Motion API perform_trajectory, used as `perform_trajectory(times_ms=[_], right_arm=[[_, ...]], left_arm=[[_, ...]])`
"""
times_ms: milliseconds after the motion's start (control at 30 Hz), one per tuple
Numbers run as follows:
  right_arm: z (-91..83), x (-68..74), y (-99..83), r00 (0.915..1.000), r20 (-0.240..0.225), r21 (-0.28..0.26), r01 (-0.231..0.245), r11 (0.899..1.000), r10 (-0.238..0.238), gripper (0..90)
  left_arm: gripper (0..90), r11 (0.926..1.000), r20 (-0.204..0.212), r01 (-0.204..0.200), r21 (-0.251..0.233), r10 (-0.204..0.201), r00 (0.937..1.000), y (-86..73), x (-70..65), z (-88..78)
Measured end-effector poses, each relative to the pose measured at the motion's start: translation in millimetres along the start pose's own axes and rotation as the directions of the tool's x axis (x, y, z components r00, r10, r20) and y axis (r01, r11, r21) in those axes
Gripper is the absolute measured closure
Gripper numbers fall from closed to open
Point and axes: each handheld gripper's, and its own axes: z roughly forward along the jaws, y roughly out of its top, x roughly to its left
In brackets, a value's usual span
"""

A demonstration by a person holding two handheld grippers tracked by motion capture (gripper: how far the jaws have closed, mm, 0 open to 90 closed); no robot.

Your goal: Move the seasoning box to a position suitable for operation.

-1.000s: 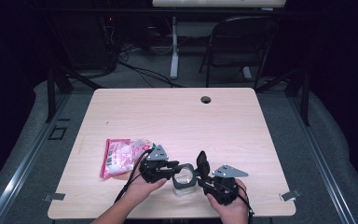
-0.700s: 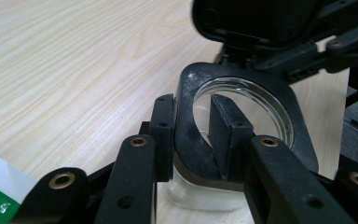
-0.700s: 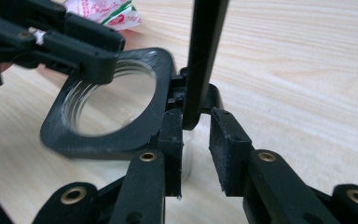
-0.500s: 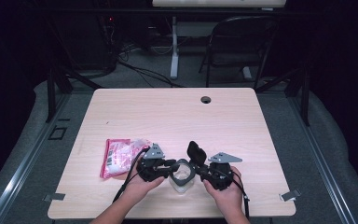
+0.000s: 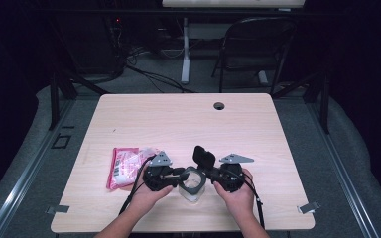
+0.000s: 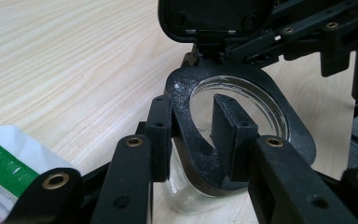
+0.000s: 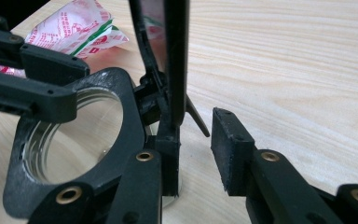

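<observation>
A small clear glass jar [image 5: 192, 191] with a black collar [image 6: 303, 140] and a hinged black lid [image 5: 204, 156] stands near the table's front edge. The lid [image 7: 175, 56] is flipped up, nearly upright. My left gripper [image 6: 193, 135] is shut on the collar's rim, one jaw inside the mouth and one outside; it comes in from the jar's left [image 5: 177, 174]. My right gripper [image 7: 198, 144] is open around the raised lid: the lid lies against its left jaw, and a gap separates it from the right pad [image 7: 228, 149].
A pink and white printed packet [image 5: 126, 166] lies just left of the left hand, on the light wooden table [image 5: 178, 119]. A cable hole [image 5: 219, 105] sits near the far edge. A folding chair [image 5: 258, 44] and cables are behind the table.
The right gripper has moved left to the jar, and the lid now stands between its jaws. The left gripper has kept its hold on the collar.
</observation>
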Motion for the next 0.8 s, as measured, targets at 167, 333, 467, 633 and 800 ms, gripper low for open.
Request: perform_trajectory(times_ms=[167, 333, 467, 633, 800], right_arm=[[7.4, -2.6, 6.6, 1.0, 0.004, 0.017, 0.005, 1.0, -0.005, 72.9], [14.9, -5.4, 12.8, 1.0, 0.007, 0.028, -0.003, 1.0, 0.003, 72.6], [19.0, -5.8, 16.9, 0.9999, 0.012, 0.034, -0.001, 0.999, 0.001, 72.7], [23.0, -6.3, 22.0, 0.9997, 0.02, 0.046, 0.015, 0.999, -0.016, 72.8], [26.4, -7.5, 25.5, 0.9996, 0.022, 0.049, 0.02, 0.999, -0.021, 72.6]], left_arm=[[66.2, 0.9999, 0.003, 0.01, -0.003, -0.01, 0.9999, 0.2, 0.1, -0.9], [64.9, 0.9999, 0.003, 0.012, -0.009, -0.012, 0.9999, 0.3, -0.3, -1.5], [64.1, 0.9998, 0.003, 0.012, -0.014, -0.012, 0.9999, 0.6, 0.2, -2.1], [63.2, 0.9998, 0.001, 0.015, -0.016, -0.015, 0.9999, 0.8, 0.7, -2.4], [62.6, 0.9996, 0.001, 0.017, -0.02, -0.017, 0.9999, 0.8, 0.6, -2.4]])
